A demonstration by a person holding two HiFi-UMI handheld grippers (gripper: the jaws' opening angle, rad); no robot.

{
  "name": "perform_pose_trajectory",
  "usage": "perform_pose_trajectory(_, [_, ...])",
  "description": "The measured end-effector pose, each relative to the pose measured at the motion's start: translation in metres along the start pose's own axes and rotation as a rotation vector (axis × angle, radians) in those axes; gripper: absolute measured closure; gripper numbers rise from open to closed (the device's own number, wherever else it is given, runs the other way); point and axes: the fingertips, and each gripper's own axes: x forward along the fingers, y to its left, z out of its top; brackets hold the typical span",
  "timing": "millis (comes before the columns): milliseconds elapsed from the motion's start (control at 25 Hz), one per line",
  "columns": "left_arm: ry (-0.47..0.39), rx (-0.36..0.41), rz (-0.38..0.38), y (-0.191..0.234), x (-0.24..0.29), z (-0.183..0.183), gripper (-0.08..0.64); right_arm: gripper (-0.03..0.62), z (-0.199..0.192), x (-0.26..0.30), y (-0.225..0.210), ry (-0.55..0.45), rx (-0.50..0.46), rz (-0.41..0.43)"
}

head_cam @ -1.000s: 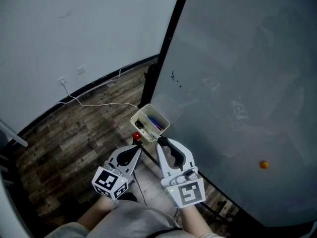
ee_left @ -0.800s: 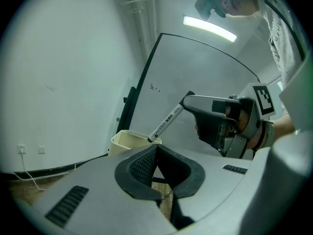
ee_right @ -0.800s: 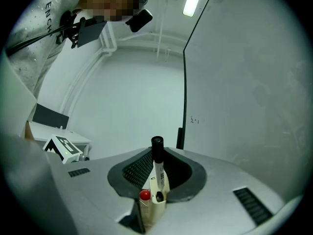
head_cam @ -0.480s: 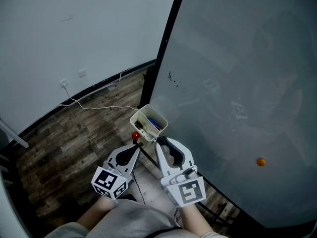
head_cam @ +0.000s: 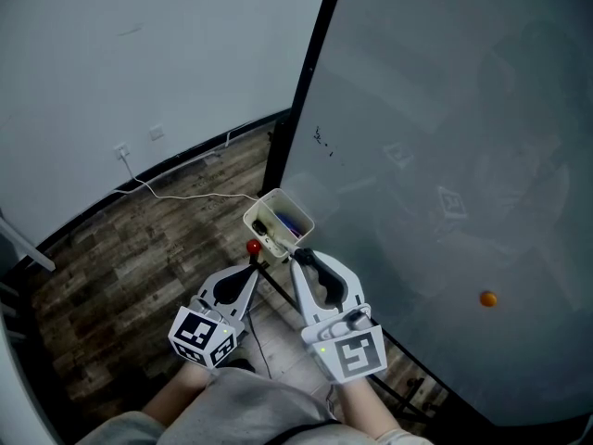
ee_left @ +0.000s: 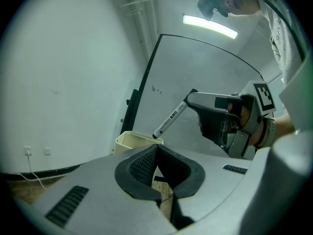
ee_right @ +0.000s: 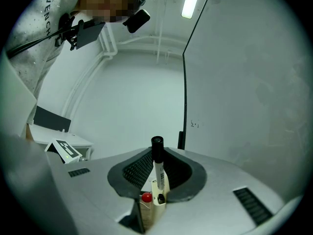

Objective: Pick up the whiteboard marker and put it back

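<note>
A whiteboard marker (ee_left: 169,120) with a white barrel and black cap is clamped in my right gripper (ee_left: 191,95), slanting down so its lower end reaches the rim of a cream pen box (ee_left: 131,140). Along the right gripper view, the marker (ee_right: 157,166) stands upright between the pads of the right gripper (ee_right: 157,153), above the box (ee_right: 159,200). In the head view the box (head_cam: 278,222) hangs at the whiteboard's (head_cam: 445,156) lower left edge, with my right gripper (head_cam: 298,256) just below it. My left gripper (head_cam: 252,265) is beside it, shut and empty (ee_left: 157,148).
A small red knob (head_cam: 253,247) sits by the box's lower left side. An orange magnet (head_cam: 487,298) sticks to the board at the right. A white cable (head_cam: 185,194) runs over the wooden floor from a wall socket (head_cam: 120,151).
</note>
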Motion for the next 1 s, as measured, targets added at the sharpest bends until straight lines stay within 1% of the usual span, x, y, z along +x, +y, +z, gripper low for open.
perform_pose_trajectory(160, [0.001, 0.001, 0.008, 0.001, 0.0, -0.001, 0.545, 0.518, -0.001, -0.001, 0.0, 0.01, -0.003, 0.003])
perform_pose_trajectory(360, [-0.003, 0.002, 0.008, 0.001, 0.0, 0.001, 0.545, 0.518, 0.001, -0.003, 0.0, -0.009, 0.0, 0.006])
perform_pose_trajectory(520, [-0.001, -0.013, 0.013, 0.001, 0.001, 0.002, 0.545, 0.518, -0.003, -0.002, -0.001, -0.013, 0.001, 0.011])
perform_pose_trajectory(720, [-0.006, -0.008, -0.002, 0.0, 0.006, -0.003, 0.545, 0.518, -0.006, -0.001, -0.005, 0.01, 0.0, -0.002])
perform_pose_trajectory(840, [-0.007, -0.012, -0.001, 0.001, 0.007, -0.002, 0.545, 0.518, -0.006, 0.001, -0.006, -0.02, 0.015, -0.003])
perform_pose_trajectory(1000, [-0.007, -0.02, 0.003, 0.004, 0.009, 0.0, 0.545, 0.518, -0.01, 0.003, -0.006, 0.003, 0.013, -0.005])
